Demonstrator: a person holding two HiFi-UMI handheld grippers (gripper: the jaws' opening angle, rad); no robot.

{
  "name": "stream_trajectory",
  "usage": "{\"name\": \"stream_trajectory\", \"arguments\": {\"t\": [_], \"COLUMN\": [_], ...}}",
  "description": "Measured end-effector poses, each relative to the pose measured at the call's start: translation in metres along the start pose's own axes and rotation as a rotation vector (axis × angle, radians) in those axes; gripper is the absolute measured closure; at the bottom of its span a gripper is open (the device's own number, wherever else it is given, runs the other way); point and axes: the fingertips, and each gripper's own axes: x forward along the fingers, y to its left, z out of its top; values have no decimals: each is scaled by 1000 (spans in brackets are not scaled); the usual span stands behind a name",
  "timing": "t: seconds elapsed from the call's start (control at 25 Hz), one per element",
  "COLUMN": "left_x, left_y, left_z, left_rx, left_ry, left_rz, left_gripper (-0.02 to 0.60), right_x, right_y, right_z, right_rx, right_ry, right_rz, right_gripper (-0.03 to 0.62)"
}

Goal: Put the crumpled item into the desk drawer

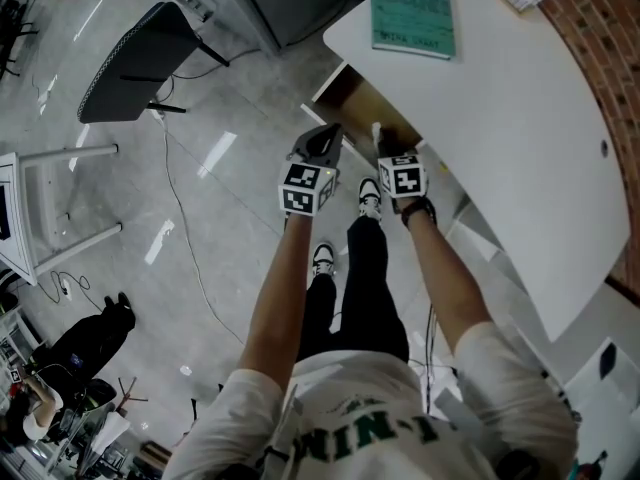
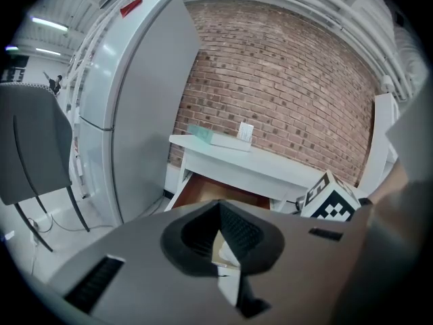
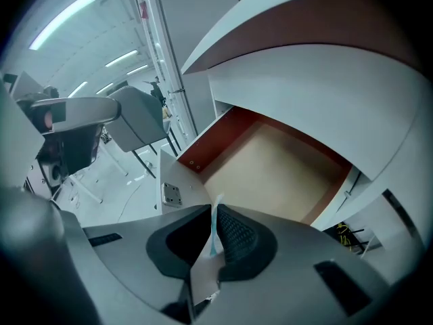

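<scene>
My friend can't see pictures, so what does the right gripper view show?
The right gripper is shut on a thin pale scrap, held just in front of an open desk drawer whose wooden bottom looks bare. The white desk curves above, and a grey chair stands farther left.

The crumpled item (image 3: 218,202) was a thin, pale bluish-white scrap, pinched edge-on between the closed jaws of the right gripper (image 3: 214,232), its creased tip poking up just past the fingertips. The desk drawer (image 3: 270,168) stood pulled open just ahead of and below that gripper, under the white desktop. It had a tan floor, reddish-brown inner walls and white outer sides.
</scene>
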Motion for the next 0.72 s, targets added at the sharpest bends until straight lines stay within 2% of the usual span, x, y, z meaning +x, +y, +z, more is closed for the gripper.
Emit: {"name": "stream_trajectory", "arguments": {"t": [0.04,0.12,0.16,0.36,0.72], "left_x": [0,-3,-4,-14,-58], "left_y": [0,0,0,-7,-32], "left_z": [0,1,3,13,51], "left_rx": [0,-3,-5,-8,3], "left_ry": [3,5,3,-5,-49], "left_rz": [1,6,8,10,2], "left_gripper": [584,584,584,584,584], "right_x": [-1,-4,-7,-26,-101], "right_y": [-1,-4,-3,2,8], "right_z": [0,3,4,7,32], "right_rx": [1,4,7,20,45], "right_ry": [2,-6,-9,-17,-112], "right_rz": [-3,-6,0,21,-25], "right_gripper": [581,492,483,476,476]}}
